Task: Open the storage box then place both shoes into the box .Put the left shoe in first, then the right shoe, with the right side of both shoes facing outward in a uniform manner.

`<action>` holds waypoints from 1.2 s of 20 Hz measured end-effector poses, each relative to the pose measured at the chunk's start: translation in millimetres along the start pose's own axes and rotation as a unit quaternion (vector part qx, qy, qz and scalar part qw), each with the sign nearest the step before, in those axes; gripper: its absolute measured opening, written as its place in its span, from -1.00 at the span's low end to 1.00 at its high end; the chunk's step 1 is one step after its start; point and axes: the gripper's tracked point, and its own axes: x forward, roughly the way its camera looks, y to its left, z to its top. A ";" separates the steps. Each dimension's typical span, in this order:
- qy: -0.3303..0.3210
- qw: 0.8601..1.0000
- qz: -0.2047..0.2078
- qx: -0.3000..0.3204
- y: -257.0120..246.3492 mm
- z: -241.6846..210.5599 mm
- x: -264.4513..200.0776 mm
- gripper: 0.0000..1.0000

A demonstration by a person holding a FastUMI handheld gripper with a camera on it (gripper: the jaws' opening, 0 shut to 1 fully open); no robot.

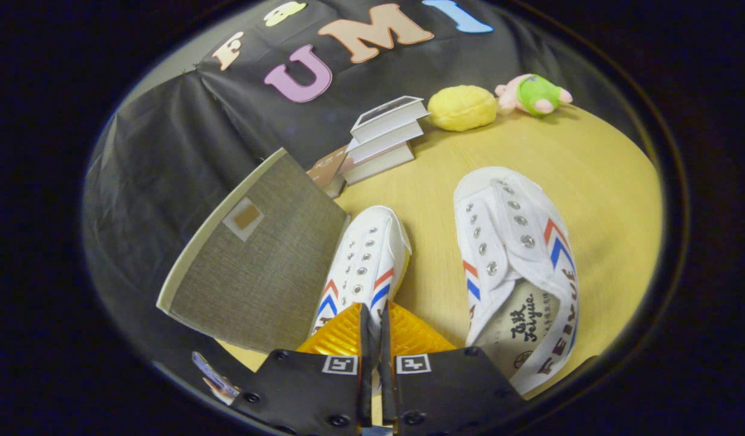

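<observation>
**Left shoe pinched at the heel collar – box panel alongside**

While the gripper (372, 321) hangs over the tabletop, its two orange ribbed fingers (339, 336) stand nearly closed, a thin strip of white canvas caught between them – judged to be the heel collar of the smaller-looking white canvas sneaker with red and blue chevrons (365, 263). Both pads appear to press on it, so I log the tongs as clenched on this shoe.

Left of the fingers: the grey woven-fabric storage box (254, 260), showing one broad flat panel with a small tan label patch, tilted, its near edge touching or just beside the held shoe. Whether this panel is the raised lid or a side wall I cannot tell, and the opening is not visible.

Beyond the fingers: a stack of pale books (384, 136) against the booth wall.

Right of the fingers: the second white canvas sneaker with matching stripes (518, 272), resting on the yellow wooden table (602, 181), apart from the held one. Further back, a yellow round plush (462, 108) and a pink-and-green plush toy (533, 94).

Step in hand, by judgement: carrying the first shoe to the box. To do it well – keep the pinch firm, lift clear of the panel edge, keep the right side outward, and avoid nudging the other sneaker.
</observation>
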 end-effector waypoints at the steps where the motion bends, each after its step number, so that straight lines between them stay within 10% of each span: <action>1: 0.002 1.000 0.018 0.023 6.2 -0.8 -3.9 -0.81; 7: 0.034 0.986 0.097 0.133 23.0 -13.0 -14.4 -0.82; 24: -0.085 0.975 0.171 0.114 117.8 103.1 -95.1 -0.82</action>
